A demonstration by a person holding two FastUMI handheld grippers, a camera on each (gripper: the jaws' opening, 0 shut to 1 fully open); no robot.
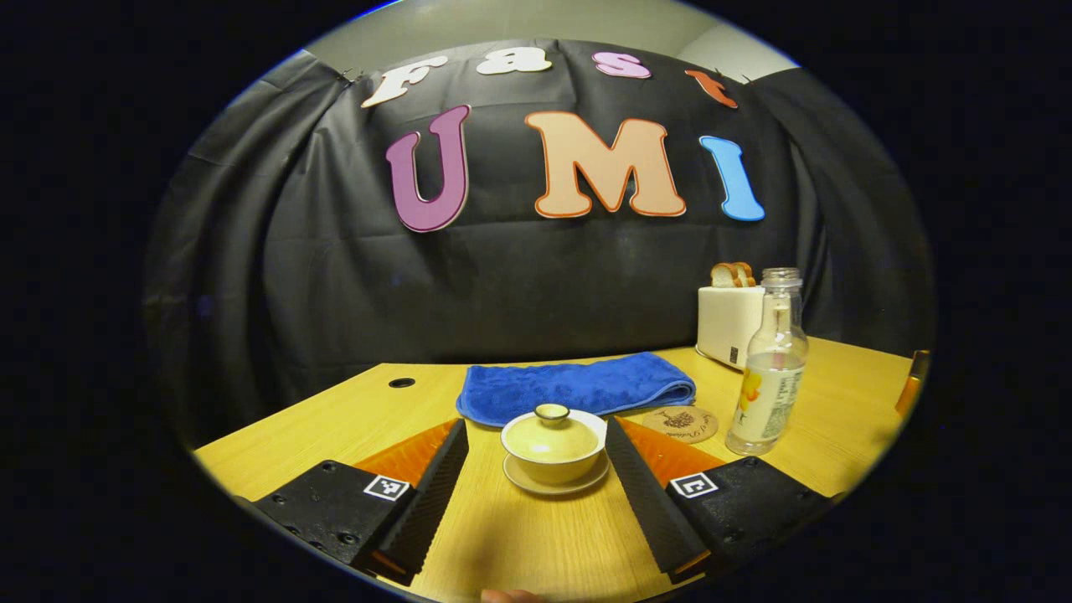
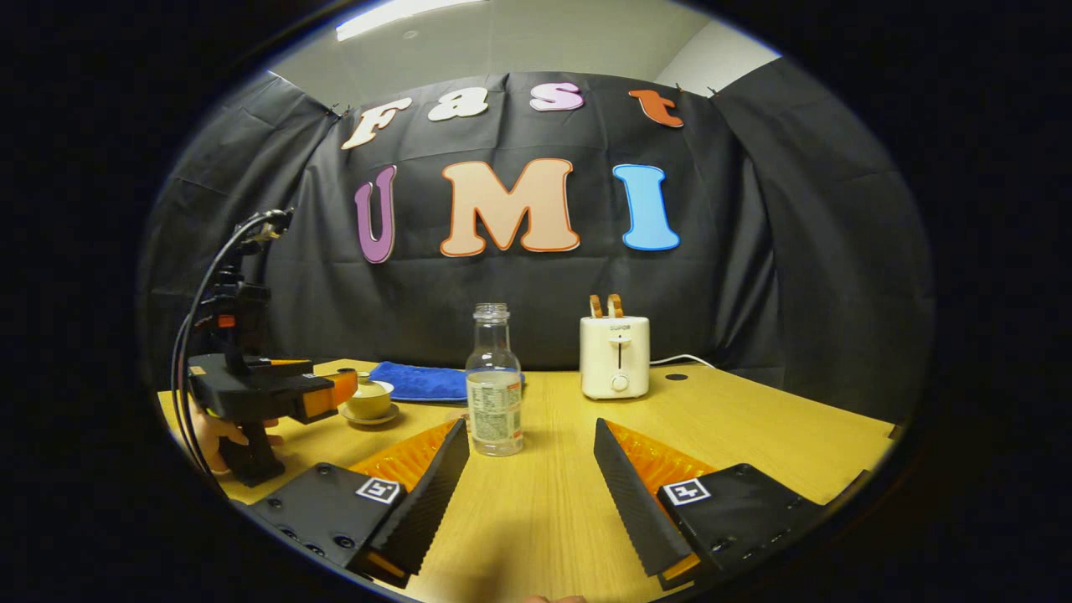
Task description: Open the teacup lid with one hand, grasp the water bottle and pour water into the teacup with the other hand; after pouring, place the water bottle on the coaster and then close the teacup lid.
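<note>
A pale yellow lidded teacup (image 1: 554, 445) on its saucer stands on the wooden table, just ahead of my left gripper (image 1: 536, 435), whose fingers are open on either side of it without touching. The lid with its knob (image 1: 552, 412) sits on the cup. An uncapped clear water bottle (image 1: 769, 373), partly filled, stands upright to the right, beside a round brown coaster (image 1: 680, 423). In the right gripper view the bottle (image 2: 494, 385) stands just ahead of my open right gripper (image 2: 529, 435), slightly left of its middle. The left gripper (image 2: 322, 394), held by a hand, is by the teacup (image 2: 368, 400).
A folded blue towel (image 1: 576, 387) lies behind the teacup. A white toaster (image 2: 615, 356) with bread slices stands at the back of the table, its cord trailing right. A round cable hole (image 1: 401, 383) is in the tabletop at the far left.
</note>
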